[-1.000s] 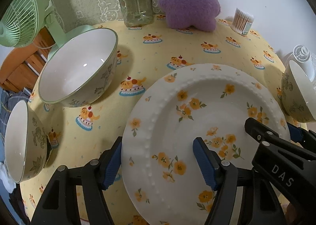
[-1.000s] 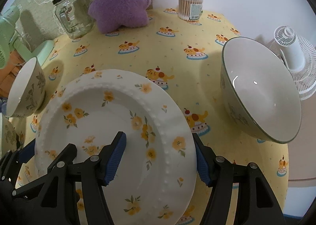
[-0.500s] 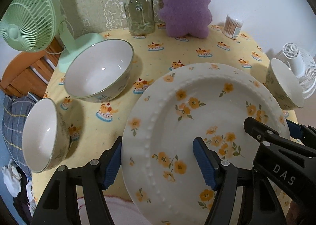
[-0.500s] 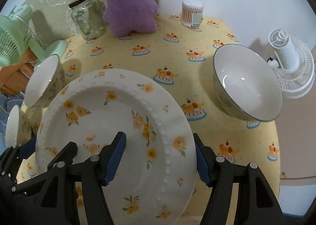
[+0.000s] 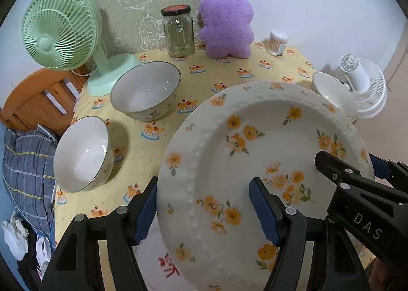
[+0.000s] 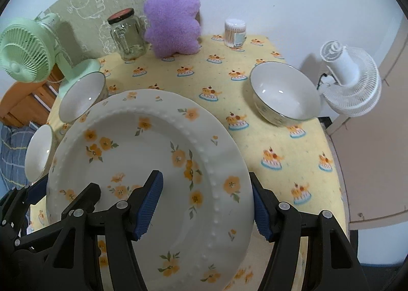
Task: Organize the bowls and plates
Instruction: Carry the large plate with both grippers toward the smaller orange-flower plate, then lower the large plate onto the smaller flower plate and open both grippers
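Plate [image 5: 267, 163] is held off the surface [image 5: 229, 71] by both claws, its flowered face filling the lower right of the left wrist view and the lower left of the right wrist view. The left claw [image 5: 204, 209] is clamped on the plate's left rim, one blue pad under the edge and the other pressed on the inner face. The right claw [image 6: 206, 201] is clamped on the opposite rim in the same way, and it also shows at the lower right edge of the left wrist view.

Three bowls are left standing on the yellow cloth. A large bowl [image 5: 145, 92] is seen at centre left of the left wrist view, with a smaller bowl [image 5: 81, 153] below it near the surface's edge. A third bowl [image 6: 283, 92] sits at the right of the right wrist view, just beside a white fan [image 6: 349, 81].

Along the back of the surface a green fan [image 5: 61, 36], a jar [image 5: 178, 33], a purple plush [image 5: 227, 20] and a tub of cotton swabs [image 5: 278, 42] are ranged against the wall. A checked cloth [image 5: 28, 178] is seen off the surface at lower left.
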The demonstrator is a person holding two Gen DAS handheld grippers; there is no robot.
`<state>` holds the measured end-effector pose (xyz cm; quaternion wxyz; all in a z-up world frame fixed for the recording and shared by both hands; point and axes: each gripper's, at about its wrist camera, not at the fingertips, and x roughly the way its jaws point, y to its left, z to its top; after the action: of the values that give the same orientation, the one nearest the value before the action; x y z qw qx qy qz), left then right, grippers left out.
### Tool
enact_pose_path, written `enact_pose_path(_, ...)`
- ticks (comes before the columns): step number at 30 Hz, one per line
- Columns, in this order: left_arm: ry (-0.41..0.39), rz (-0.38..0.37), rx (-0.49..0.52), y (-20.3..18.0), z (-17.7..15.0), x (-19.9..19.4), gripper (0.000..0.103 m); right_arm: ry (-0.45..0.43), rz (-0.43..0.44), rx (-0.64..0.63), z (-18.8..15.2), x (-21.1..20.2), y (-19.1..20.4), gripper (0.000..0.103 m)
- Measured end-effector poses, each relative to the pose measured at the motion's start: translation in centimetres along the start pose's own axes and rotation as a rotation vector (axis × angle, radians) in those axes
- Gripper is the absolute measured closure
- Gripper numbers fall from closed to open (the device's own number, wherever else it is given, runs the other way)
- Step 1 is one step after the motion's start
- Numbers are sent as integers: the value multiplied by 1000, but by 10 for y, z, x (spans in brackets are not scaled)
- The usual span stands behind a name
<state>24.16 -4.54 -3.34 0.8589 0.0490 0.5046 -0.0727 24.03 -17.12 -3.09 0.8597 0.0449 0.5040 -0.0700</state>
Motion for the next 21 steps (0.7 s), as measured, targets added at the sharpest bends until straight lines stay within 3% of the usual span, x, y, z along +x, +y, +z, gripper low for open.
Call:
enact_pose_path(11,-15,-63,79,-6,-48,-39,32,-38,-54,41,-62,-51,-2,35)
enact_pose_path(21,19,-86,88,-35,-86,-45,32,-25,-54,15,-105,-60,-29,35)
